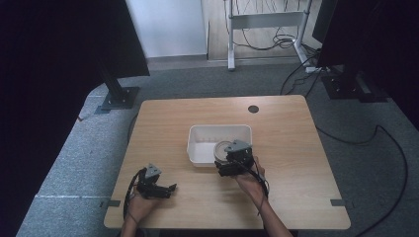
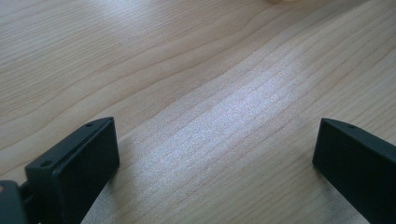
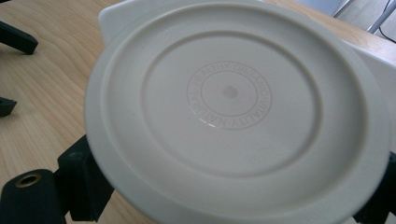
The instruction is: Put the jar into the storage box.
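A grey carpeted floor (image 1: 197, 84) surrounds the wooden table (image 1: 286, 148). At its middle sits one white tub (image 1: 207, 143). The right tool (image 1: 236, 160), at the tub's near corner, clamps one round lid (image 3: 233, 112). The left tool (image 1: 157, 186) lies near-left of the tub, jaws apart.

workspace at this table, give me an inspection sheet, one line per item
surface: wooden table, bare wood under the left claw, a round hole near its far edge
job's things: white tub at mid-table; round white lid held over the tub's near right corner
clutter: nothing seen
grippers: left claw open and holding nothing, low over the near left of the table; right claw shut on the lid's rim
cables: black cables on the floor to the right, more under the white frame
surroundings: grey carpet, dark screens on stands at both sides
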